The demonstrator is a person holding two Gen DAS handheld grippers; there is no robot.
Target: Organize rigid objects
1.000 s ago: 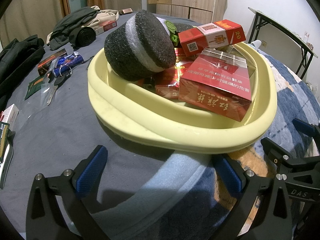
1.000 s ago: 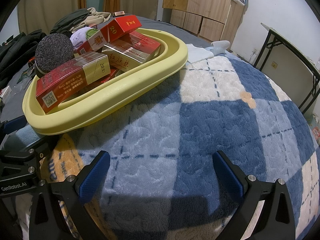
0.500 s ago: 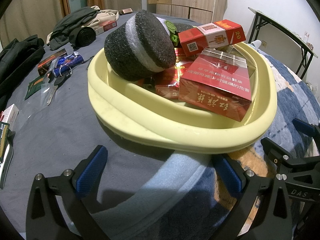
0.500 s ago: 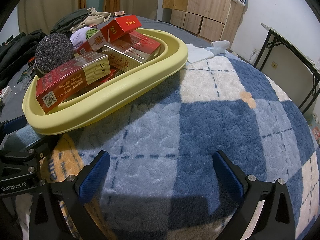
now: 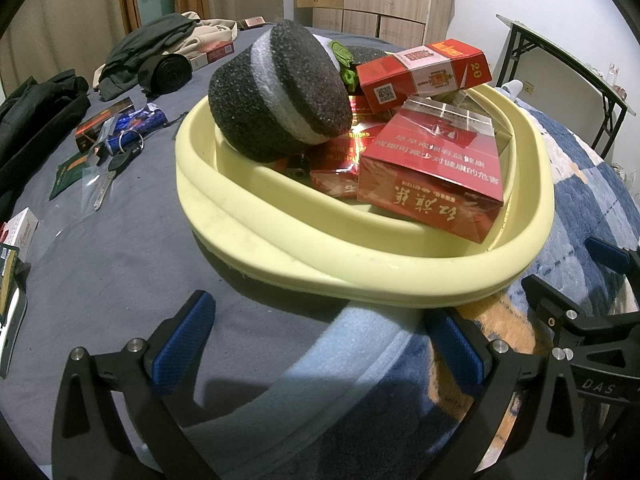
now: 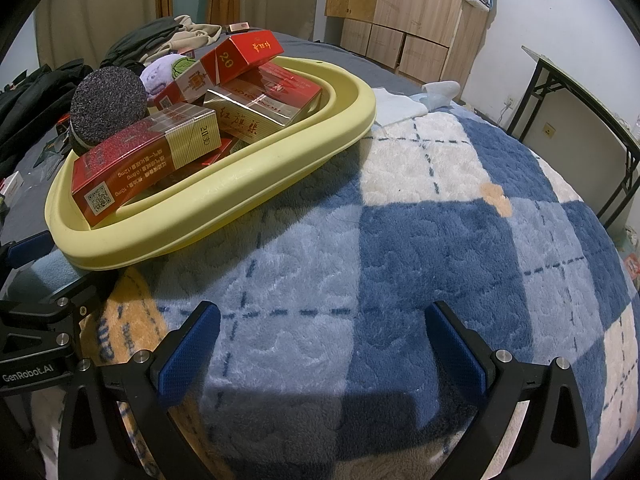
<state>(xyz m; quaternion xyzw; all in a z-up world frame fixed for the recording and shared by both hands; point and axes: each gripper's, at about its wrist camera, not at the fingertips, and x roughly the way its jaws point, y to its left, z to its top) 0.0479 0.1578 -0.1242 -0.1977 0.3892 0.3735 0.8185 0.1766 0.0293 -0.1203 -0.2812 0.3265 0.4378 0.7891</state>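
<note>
A pale yellow basin [image 5: 384,276] sits on the bed, also in the right wrist view [image 6: 224,216]. It holds a black-and-white foam cylinder [image 5: 280,92], several red cigarette cartons [image 5: 436,168] and a purple plush [image 6: 160,74]. My left gripper [image 5: 320,336] is open and empty, just short of the basin's near rim. My right gripper [image 6: 322,340] is open and empty over the blue checked blanket [image 6: 440,240], to the right of the basin.
Loose items lie on the grey sheet left of the basin: a small box [image 5: 104,120], a blue tube [image 5: 140,120], keys [image 5: 116,164] and a white box [image 5: 22,232]. Dark clothes [image 5: 152,52] are piled behind. A black table [image 6: 580,96] stands at the right.
</note>
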